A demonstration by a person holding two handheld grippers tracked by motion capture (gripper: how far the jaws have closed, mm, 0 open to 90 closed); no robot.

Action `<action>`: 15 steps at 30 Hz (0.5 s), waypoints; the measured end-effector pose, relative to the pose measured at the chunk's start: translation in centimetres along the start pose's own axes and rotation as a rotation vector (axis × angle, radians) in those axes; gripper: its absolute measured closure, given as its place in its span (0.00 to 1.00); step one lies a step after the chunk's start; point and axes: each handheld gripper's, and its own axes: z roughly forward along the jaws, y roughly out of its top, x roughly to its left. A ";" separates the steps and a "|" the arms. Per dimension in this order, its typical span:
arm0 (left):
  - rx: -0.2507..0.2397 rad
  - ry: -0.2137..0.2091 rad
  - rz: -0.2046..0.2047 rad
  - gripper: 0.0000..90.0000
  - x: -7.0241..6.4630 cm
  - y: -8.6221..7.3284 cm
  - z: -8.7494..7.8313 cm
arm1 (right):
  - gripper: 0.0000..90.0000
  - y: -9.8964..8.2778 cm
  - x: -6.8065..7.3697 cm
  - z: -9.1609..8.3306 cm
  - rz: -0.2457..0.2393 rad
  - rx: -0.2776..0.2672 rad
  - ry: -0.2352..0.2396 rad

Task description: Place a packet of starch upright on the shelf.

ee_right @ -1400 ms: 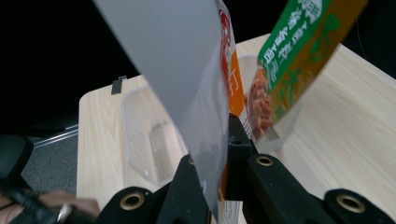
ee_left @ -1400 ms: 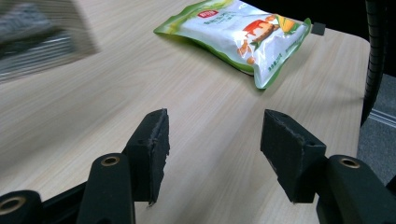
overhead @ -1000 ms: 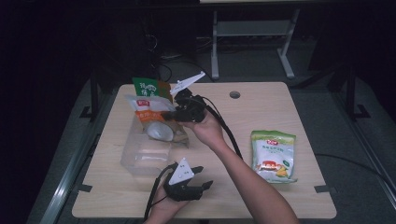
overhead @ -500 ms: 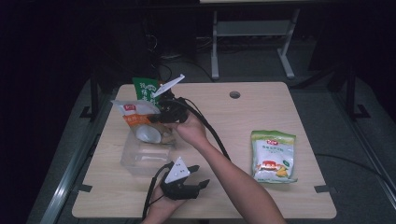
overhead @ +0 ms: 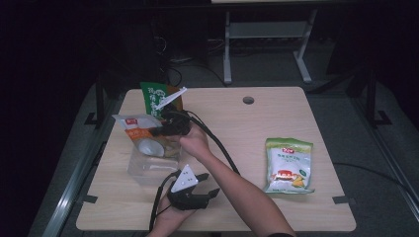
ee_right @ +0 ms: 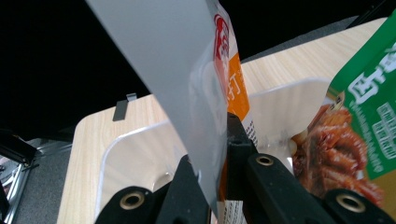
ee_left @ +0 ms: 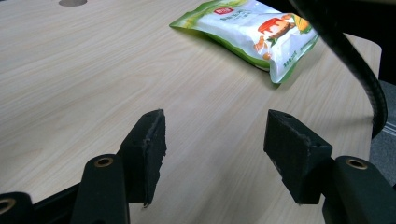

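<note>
A glossy orange-and-white packet, flat and crinkly, hangs over the clear plastic tub at nine o'clock of the pale wood-grain table. The right gripper pinches it tight. At six o'clock, the left gripper rests, jaws wide, empty. Bare board lies toward a green-edged pouch at three.

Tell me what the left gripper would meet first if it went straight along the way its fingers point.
Probably the green-and-white snack bag. The left gripper is open and empty, with bare table ahead and the bag lying a little right of centre; depth is unclear, so it could pass by.
</note>
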 end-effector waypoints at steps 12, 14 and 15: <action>0.000 0.007 0.021 0.42 -0.3 0.1 0.1 | 0.90 -1.6 -0.6 -0.8 0.031 -0.017 0.000; 0.000 0.006 0.019 0.42 -0.3 0.0 0.1 | 0.87 -1.7 -0.5 -1.4 0.026 -0.015 -0.011; 0.002 0.005 0.018 0.42 -0.4 0.0 0.1 | 0.88 -1.7 -0.5 -1.6 0.025 -0.005 -0.020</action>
